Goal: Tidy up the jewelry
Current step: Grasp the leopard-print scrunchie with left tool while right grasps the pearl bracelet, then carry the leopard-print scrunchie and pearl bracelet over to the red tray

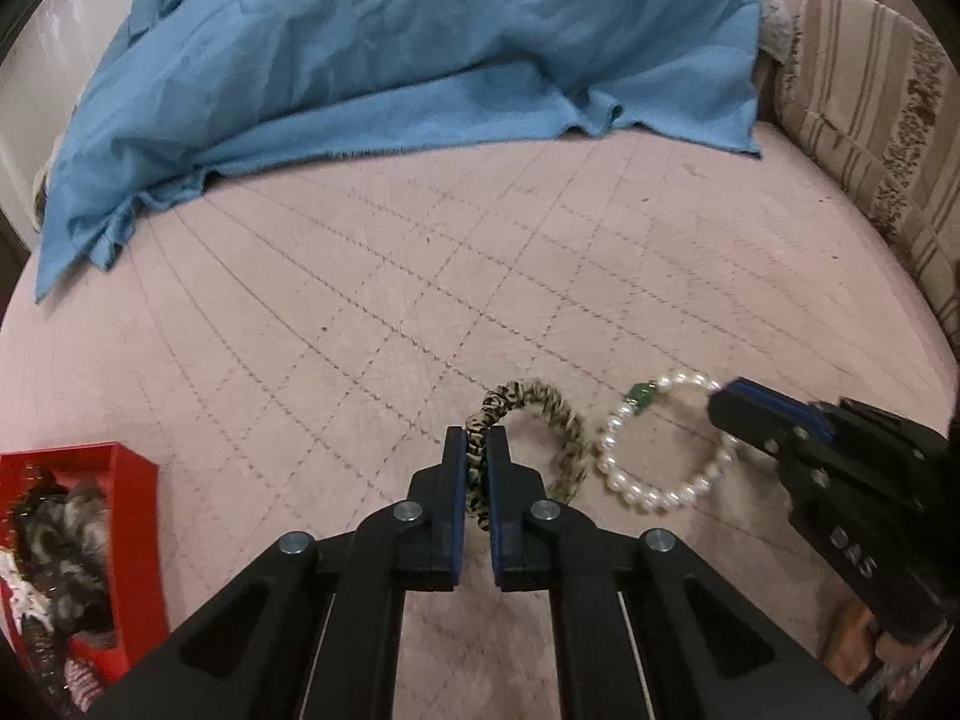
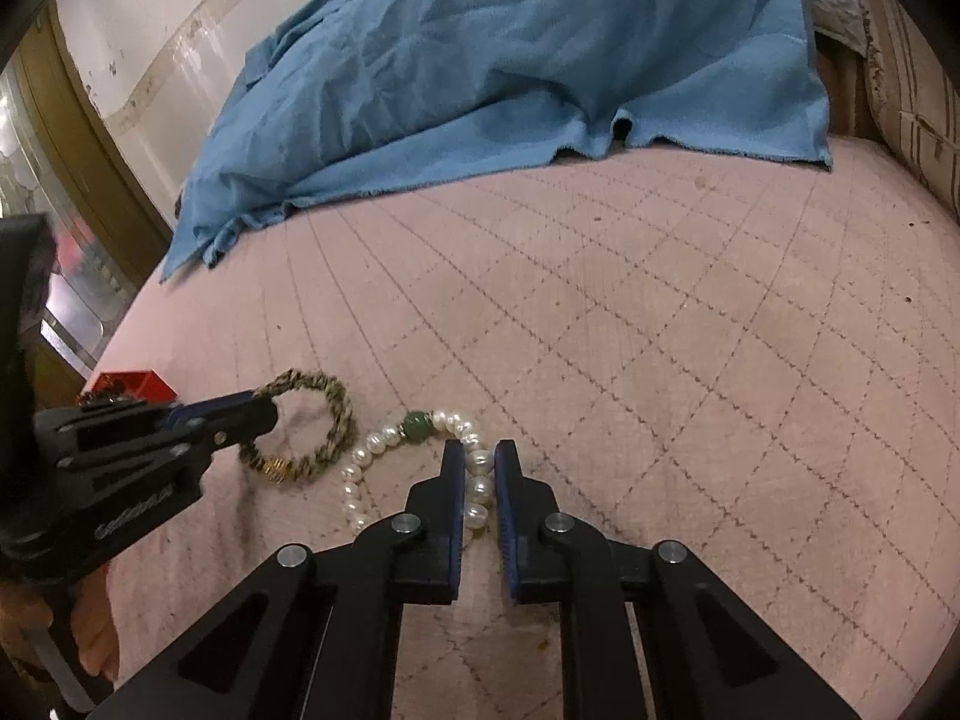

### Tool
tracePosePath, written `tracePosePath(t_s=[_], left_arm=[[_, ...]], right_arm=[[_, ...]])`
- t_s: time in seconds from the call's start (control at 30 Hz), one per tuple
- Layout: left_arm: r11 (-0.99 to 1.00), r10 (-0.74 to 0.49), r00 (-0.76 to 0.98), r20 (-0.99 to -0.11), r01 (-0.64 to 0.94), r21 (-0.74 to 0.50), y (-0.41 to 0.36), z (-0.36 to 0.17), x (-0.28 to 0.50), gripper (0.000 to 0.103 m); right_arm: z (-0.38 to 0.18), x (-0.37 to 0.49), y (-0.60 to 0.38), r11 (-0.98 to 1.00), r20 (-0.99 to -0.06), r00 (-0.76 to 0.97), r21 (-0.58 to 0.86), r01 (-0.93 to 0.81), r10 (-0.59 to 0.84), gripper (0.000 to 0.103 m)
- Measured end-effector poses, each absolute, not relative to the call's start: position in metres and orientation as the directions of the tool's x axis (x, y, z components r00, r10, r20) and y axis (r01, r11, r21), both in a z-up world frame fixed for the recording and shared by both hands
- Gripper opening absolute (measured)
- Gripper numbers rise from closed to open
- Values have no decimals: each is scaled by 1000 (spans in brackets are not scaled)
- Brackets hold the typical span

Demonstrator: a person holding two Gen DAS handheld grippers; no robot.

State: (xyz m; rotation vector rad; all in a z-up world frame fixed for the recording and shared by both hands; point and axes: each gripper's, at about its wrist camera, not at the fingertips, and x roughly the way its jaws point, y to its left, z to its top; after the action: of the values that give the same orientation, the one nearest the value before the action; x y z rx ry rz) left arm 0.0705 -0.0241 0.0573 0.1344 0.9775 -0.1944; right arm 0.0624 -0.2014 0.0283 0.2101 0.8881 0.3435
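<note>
A brown-and-cream braided bracelet [image 1: 561,420] lies on the pink quilted cover [image 1: 360,300], and my left gripper [image 1: 477,441] is shut on its near-left side. Right beside it lies a pearl bracelet [image 1: 636,492] with one green bead. My right gripper [image 1: 723,405] comes in from the right and grips its far-right side. In the right wrist view, my right gripper [image 2: 480,453] has several pearls of the pearl bracelet [image 2: 369,441] pinched between its pads. To its left, my left gripper [image 2: 264,411] holds the braided bracelet [image 2: 339,420], which has a gold clasp.
A red box [image 1: 135,480] with several hair ties and trinkets sits at the near left, also seen as the red box [image 2: 153,387]. A crumpled blue cloth [image 1: 390,60] covers the far side. A striped cushion [image 1: 870,120] borders the right. A person's hand [image 2: 93,630] holds the left gripper.
</note>
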Motion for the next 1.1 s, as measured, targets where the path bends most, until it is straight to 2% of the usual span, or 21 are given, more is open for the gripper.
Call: tracePosePath(t_s=[0.4,0.6,0.8,1.1], left_arm=[[979,-154,576,-802,196,-48,-4,98,11,6],[985,-140,605,-784,169,-46,13,113,-25,6],[989,-104,626,-773,144,-16,33,118,-58,6],[993,-113,640,-760,88,-74,70,125,-90,6]], right_arm=[[61,33,-196,913,-648,645,323,-248,405,11],[74,2,-191,938,-626,698,254,-238,347,11],[78,-29,-184,948,-629,710,229,-220,317,11],[94,-79,-173,937,-630,695,262,-230,347,11]])
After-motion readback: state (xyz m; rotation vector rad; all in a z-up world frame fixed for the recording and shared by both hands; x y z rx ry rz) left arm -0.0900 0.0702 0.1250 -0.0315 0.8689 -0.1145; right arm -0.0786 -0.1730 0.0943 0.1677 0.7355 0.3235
